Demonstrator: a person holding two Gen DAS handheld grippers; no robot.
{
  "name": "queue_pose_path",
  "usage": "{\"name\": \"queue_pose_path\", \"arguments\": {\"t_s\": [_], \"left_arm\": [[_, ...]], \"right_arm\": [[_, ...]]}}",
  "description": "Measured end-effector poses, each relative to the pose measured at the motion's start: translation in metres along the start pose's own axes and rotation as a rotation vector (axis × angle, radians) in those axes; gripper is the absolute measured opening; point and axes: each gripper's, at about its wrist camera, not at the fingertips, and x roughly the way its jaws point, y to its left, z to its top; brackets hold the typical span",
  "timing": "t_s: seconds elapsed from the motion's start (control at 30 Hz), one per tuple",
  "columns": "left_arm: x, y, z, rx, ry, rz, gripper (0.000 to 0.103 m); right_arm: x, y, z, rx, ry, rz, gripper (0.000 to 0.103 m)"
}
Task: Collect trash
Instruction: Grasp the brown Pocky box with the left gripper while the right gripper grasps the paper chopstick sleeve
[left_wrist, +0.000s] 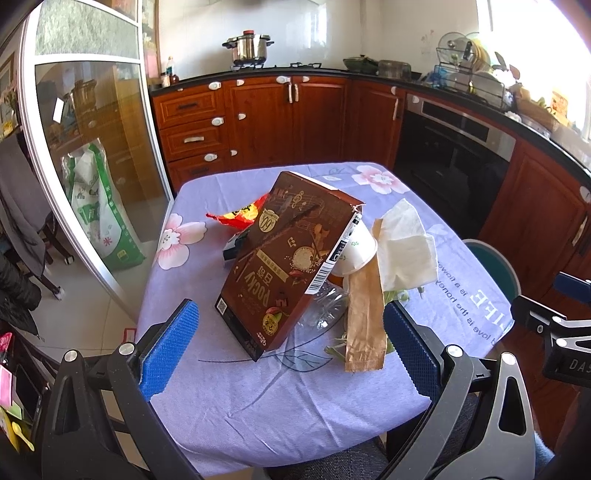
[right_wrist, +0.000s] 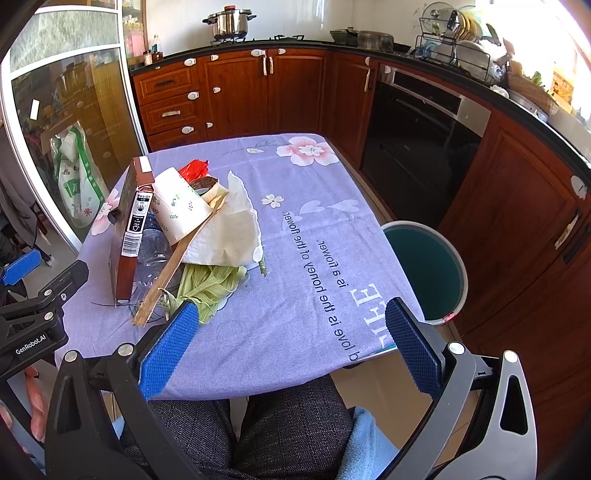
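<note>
A heap of trash lies on the purple flowered tablecloth (left_wrist: 280, 387). A brown Pocky box (left_wrist: 288, 262) leans upright against a white paper cup (left_wrist: 356, 251), over a crushed clear bottle (left_wrist: 325, 306). A brown paper sleeve (left_wrist: 364, 314) and a white napkin (left_wrist: 404, 247) lie on its right, a red wrapper (left_wrist: 236, 216) behind. My left gripper (left_wrist: 291, 347) is open, just short of the box. My right gripper (right_wrist: 291, 343) is open over the near table edge, right of the green husks (right_wrist: 210, 284). A green bin (right_wrist: 424, 269) stands beside the table.
Wooden kitchen cabinets (left_wrist: 280, 114) and a black oven (left_wrist: 447, 162) ring the table at the back and right. A glass sliding door (left_wrist: 85, 155) stands on the left. A person's grey trouser legs (right_wrist: 273, 432) sit under the near table edge.
</note>
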Motion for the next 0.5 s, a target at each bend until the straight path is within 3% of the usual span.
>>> {"name": "queue_pose_path", "arguments": {"t_s": [0.2,0.4,0.5], "left_arm": [[0.020,0.012,-0.006,0.046,0.006,0.034,0.100],[0.071,0.019,-0.010,0.077,0.095,0.022,0.098],[0.092,0.019,-0.011,0.079,0.128,0.011,0.082]], "right_arm": [[0.006,-0.002,0.005,0.004,-0.008,0.063,0.097],[0.034,0.002,0.014,-0.014,0.047,0.069,0.097],[0.046,0.004,0.014,-0.017,0.073,0.077,0.097]]}}
